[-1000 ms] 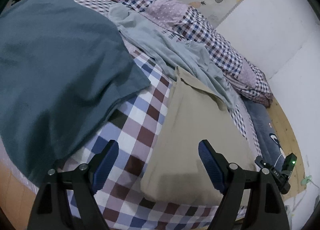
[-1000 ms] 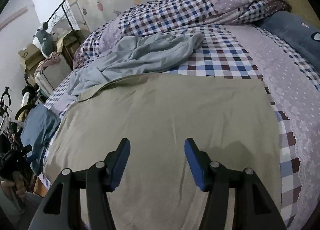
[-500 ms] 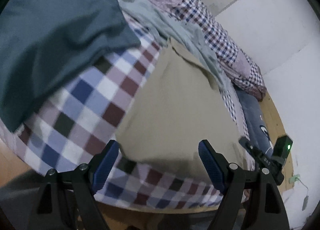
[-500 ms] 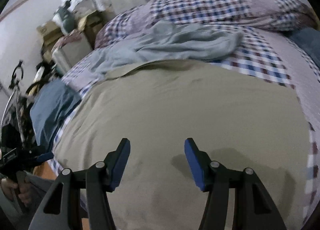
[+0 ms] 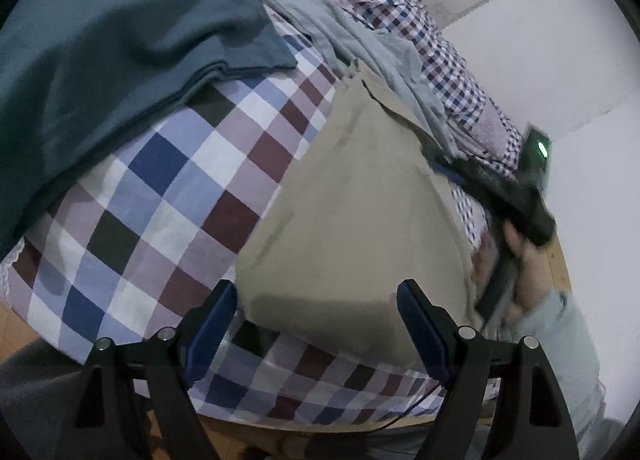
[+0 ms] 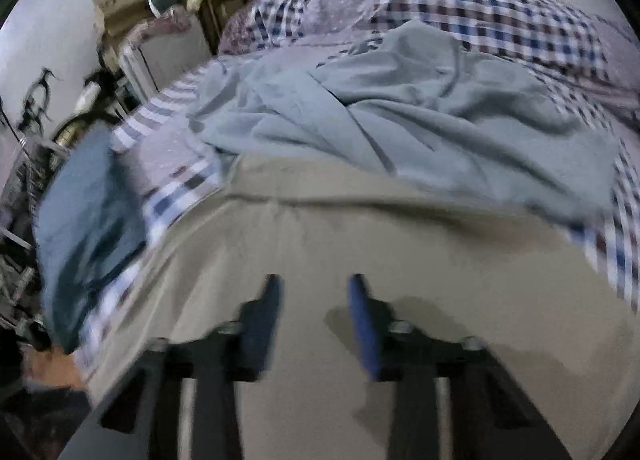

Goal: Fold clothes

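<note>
khaki cloth point(image 5: 352, 216): flat, smooth, rectangular | bedsheet point(image 5: 172, 196): checked | both claws empty

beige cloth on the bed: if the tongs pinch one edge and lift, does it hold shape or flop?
Likely flops: the beige cloth lies flat on the checked bedsheet and follows its curve, with soft creases showing in the right wrist view. It looks thin, so probably light. Lifted at one edge, the rest would probably drag across the sheet; both the left tongs and right tongs are open.
</note>
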The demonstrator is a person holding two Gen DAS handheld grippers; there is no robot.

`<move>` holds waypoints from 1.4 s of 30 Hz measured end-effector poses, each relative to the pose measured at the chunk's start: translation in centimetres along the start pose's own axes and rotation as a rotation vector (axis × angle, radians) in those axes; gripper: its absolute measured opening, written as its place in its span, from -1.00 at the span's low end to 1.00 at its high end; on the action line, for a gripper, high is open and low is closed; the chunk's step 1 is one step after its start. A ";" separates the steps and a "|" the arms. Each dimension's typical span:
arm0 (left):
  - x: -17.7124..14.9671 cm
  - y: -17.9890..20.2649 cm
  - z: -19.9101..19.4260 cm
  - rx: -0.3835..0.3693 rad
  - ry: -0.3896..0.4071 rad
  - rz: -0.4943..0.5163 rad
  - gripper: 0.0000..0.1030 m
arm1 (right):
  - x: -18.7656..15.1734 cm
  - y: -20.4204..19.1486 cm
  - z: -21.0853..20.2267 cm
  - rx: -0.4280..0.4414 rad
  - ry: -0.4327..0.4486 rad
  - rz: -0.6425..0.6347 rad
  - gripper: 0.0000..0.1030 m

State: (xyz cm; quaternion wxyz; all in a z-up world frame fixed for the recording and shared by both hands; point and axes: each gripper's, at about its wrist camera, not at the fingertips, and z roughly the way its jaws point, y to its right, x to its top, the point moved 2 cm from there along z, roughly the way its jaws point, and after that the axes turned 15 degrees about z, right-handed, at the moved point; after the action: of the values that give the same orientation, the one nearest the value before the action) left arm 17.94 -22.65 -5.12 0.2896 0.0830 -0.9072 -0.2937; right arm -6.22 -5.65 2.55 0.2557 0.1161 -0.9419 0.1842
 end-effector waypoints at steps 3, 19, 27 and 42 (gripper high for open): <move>0.1 -0.3 0.1 0.011 -0.003 0.001 0.65 | 3.4 -1.0 3.1 -0.075 -0.018 -0.025 -0.57; -0.5 -0.4 0.0 -0.069 -0.012 -0.042 0.65 | 0.9 -2.1 -7.7 -0.024 0.264 -0.007 -0.04; -1.0 0.3 0.4 -0.141 -0.019 -0.083 0.65 | -6.6 -1.1 -5.7 -0.003 0.068 -0.051 0.07; 0.3 -0.3 1.0 -0.176 -0.012 -0.091 0.54 | 10.0 -7.6 5.2 -0.106 0.127 -0.083 -0.44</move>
State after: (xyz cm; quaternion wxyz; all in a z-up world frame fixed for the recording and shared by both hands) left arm 17.09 -22.49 -5.77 0.2768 0.0967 -0.8747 -0.3859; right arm -14.51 -15.87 5.81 0.3281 0.1295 -0.9266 0.1303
